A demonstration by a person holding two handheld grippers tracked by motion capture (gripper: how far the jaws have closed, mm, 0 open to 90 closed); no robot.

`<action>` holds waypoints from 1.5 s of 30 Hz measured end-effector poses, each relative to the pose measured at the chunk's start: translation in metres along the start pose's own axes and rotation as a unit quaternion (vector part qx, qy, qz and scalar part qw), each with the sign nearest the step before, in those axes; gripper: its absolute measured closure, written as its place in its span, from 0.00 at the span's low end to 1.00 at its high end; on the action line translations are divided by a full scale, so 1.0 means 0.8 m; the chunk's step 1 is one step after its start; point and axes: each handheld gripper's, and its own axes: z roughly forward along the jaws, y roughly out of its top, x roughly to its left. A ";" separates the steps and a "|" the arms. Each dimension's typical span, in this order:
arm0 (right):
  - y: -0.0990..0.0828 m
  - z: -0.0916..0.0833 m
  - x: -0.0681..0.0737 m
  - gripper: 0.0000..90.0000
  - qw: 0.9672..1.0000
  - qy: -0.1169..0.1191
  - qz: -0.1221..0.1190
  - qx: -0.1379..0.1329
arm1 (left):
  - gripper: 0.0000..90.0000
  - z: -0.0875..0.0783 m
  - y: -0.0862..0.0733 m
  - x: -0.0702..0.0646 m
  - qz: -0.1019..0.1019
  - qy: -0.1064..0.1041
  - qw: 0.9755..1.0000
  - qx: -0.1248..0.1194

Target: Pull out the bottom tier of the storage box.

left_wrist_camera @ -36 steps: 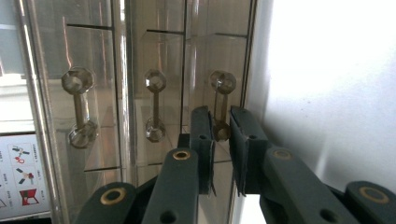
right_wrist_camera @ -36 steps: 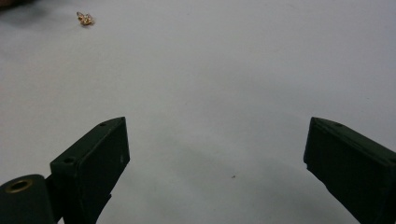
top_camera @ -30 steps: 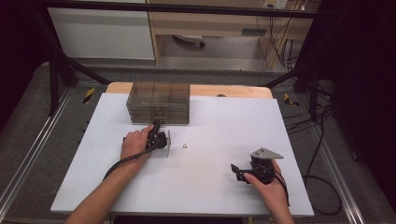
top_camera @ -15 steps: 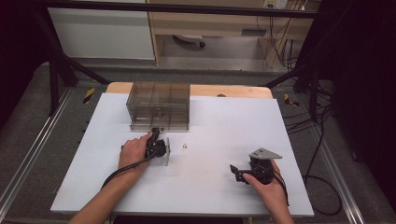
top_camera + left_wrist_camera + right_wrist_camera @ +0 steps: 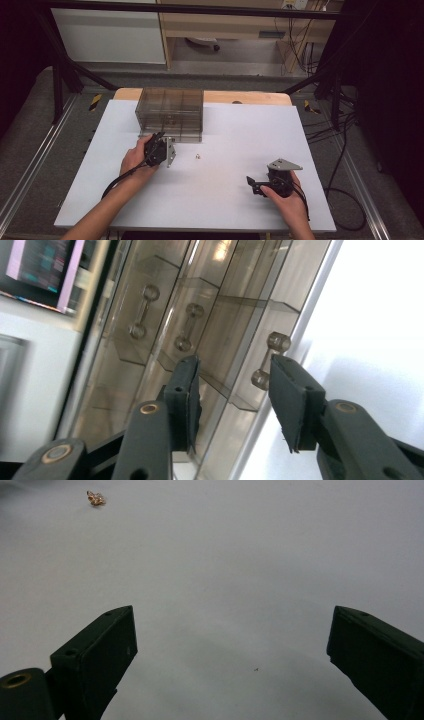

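Note:
A smoky transparent drawer cabinet [image 5: 170, 112] stands at the back of the white table [image 5: 225, 130]. My left gripper [image 5: 158, 139] is held just in front of its lower left corner, pointing at it. In the left gripper view the gripper [image 5: 232, 390] is rolled sideways before the drawer fronts [image 5: 200, 325]. Its jaws have just been opening and stand partly apart. One drawer handle [image 5: 271, 359] lies just beyond the tips, and the pads press on nothing. A tiny gold item [image 5: 198, 156] [image 5: 95, 498] lies on the table between the hands. My right gripper [image 5: 253, 186] [image 5: 232, 645] rests low at the front right, wide open and empty.
Metal frame rails [image 5: 30, 165] run along both sides of the table. Cables [image 5: 345, 150] hang off the right side. A wooden strip [image 5: 250, 97] shows behind the white board. Bare white surface lies between the two hands and toward the right edge.
The left gripper has lifted a little and shifted slightly left in front of the cabinet. The right hand has stayed where it was.

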 end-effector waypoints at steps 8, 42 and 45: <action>0.000 -0.002 0.000 0.07 1.000 0.001 -0.003 -0.004 | 0.54 -0.001 -0.020 0.034 -0.061 -0.060 0.996 0.000; 0.001 0.000 0.001 0.06 1.000 0.007 -0.008 0.000 | 0.45 0.022 -0.079 0.083 -0.110 -0.219 0.969 0.024; 0.001 0.000 0.001 0.06 1.000 0.007 -0.008 0.001 | 0.46 0.024 -0.079 0.084 -0.109 -0.225 0.968 0.023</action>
